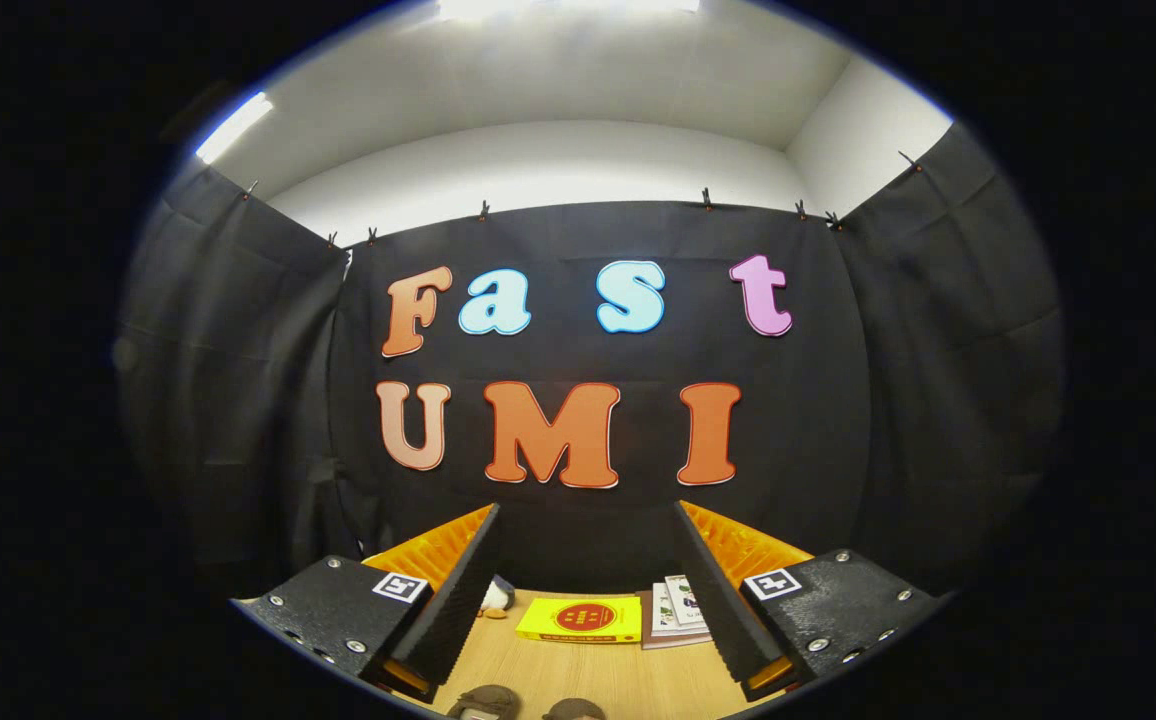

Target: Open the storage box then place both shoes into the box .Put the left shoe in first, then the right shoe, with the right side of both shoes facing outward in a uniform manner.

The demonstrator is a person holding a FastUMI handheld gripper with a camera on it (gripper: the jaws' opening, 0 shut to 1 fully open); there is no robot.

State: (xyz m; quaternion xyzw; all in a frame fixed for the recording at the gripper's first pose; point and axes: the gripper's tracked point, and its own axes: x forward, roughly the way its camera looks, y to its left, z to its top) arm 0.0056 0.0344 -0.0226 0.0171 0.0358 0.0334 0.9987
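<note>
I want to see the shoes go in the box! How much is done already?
Nothing looks done yet. The gripper is open and holds nothing, raised over the table. Beyond its fingers lie a yellow book and some booklets. Two brownish shapes between the fingers may be the shoes; I cannot tell. Opening the box and placing both shoes remain.

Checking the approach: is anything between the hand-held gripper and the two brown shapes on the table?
Nothing visible: the brown shapes lie between the open hand-held gripper fingers; the yellow book lies beyond.
</note>
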